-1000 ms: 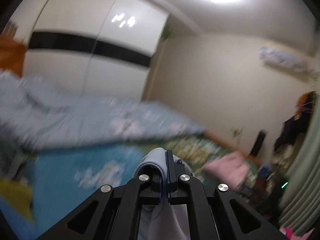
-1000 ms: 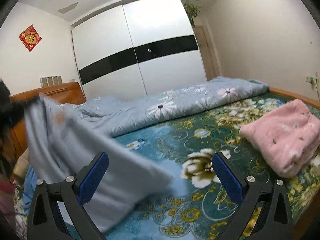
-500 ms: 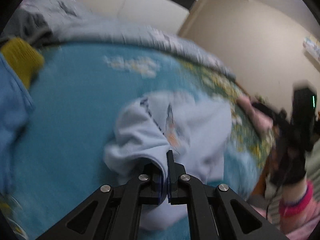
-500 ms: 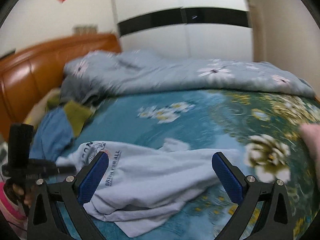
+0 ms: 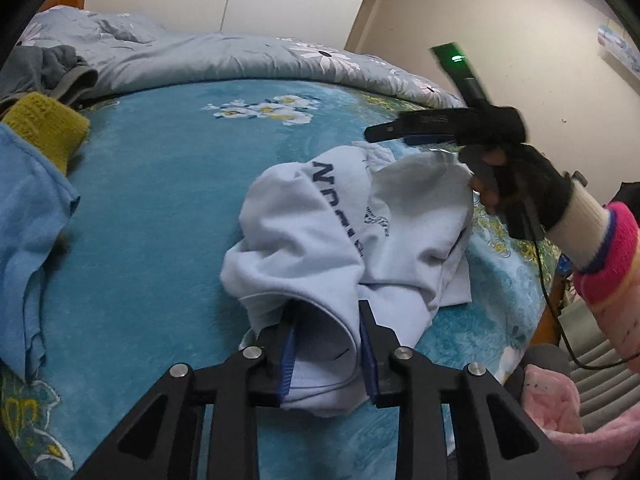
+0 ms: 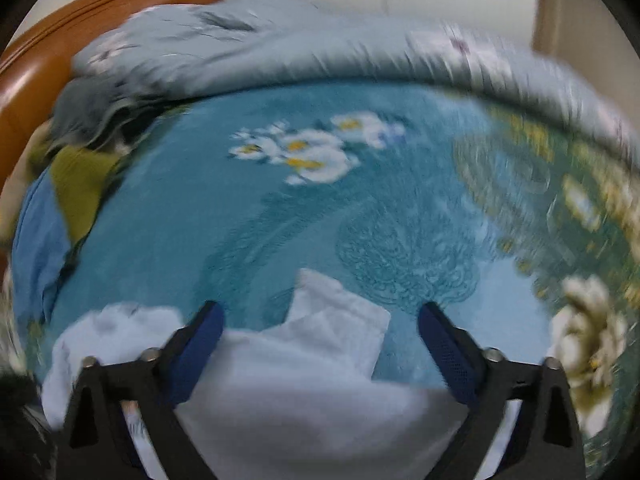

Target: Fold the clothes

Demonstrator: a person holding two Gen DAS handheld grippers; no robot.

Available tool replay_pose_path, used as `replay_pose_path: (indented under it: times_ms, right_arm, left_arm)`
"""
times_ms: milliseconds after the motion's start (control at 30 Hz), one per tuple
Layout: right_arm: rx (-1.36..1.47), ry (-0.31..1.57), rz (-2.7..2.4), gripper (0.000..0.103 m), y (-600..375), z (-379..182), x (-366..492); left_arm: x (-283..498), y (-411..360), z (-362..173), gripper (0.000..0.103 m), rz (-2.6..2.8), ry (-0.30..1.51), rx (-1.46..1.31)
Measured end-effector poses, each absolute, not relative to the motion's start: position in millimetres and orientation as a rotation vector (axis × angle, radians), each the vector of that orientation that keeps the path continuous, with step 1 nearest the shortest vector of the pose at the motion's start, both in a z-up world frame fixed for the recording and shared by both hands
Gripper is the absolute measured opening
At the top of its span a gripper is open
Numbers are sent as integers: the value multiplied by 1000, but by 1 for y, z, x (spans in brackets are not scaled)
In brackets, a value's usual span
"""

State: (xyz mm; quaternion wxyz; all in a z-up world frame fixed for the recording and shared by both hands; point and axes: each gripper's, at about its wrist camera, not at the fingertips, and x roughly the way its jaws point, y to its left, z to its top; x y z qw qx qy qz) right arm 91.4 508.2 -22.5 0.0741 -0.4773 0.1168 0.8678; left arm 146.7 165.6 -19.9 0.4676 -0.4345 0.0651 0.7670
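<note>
Two grippers work one crumpled white shirt lying on the bed. Left gripper has just been opening, freeing the hem between its pads; right gripper, wide and just narrowing, straddles cloth ungripped, likely for spreading.

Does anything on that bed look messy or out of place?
The white shirt lies crumpled in a heap on the bed, not spread flat. Beside it a blue garment and a yellow knit are bunched loosely at the edge, unfolded.

Black glove, cream cuff, pink sleeve; black claws, blue pads.
</note>
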Motion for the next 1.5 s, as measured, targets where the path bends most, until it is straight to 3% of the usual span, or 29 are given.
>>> replay_pose_path:
  times_ms: [33, 100, 200, 233, 267, 300, 467, 833, 1000, 1033, 1067, 1100, 1267, 1367, 1500]
  right_arm:
    - [-1457, 405, 2579, 74, 513, -29, 86]
    - [-1502, 510, 2523, 62, 523, -42, 75]
    - [-1538, 573, 2461, 49, 527, -52, 69]
    - [-1539, 599, 2476, 27, 526, -51, 71]
    - [-1539, 626, 2490, 12, 525, -50, 72]
    - [-1537, 653, 2504, 7, 525, -49, 74]
    - [-1349, 738, 2562, 5, 541, -18, 101]
    - [-789, 700, 2446, 1, 647, 97, 249]
    - [-927, 650, 2533, 2, 623, 83, 239]
    - [-961, 634, 2555, 2, 614, 79, 233]
    - [-997, 618, 2579, 2, 605, 75, 227]
    - [-1042, 603, 2614, 2, 592, 69, 216]
    - [-1144, 555, 2732, 2, 552, 58, 183]
    - [-1182, 552, 2779, 2, 536, 56, 177]
    - [-1305, 550, 2861, 2, 504, 50, 163]
  left_arm:
    - [146, 162, -19, 32, 1887, 157, -1066]
    - [145, 156, -17, 34, 1898, 150, -1067]
    - [145, 152, -17, 40, 1915, 141, -1068]
    - [145, 150, -16, 42, 1919, 135, -1070]
    - [144, 149, -16, 43, 1923, 129, -1073]
    - [143, 148, -17, 43, 1926, 124, -1076]
    - [141, 146, -15, 47, 1944, 115, -1073]
    - [141, 163, -18, 48, 1913, 80, -1080]
    - [145, 175, -16, 48, 1938, 60, -1064]
    - [144, 177, -14, 42, 1957, 57, -1054]
    - [142, 178, -11, 22, 1976, 55, -1044]
    - [140, 179, -7, 15, 1998, 53, -1035]
    - [141, 174, 30, 12, 1943, -41, -858]
    - [166, 186, 42, 13, 1819, 76, -749]
    - [191, 220, 18, 12, 1716, 181, -791]
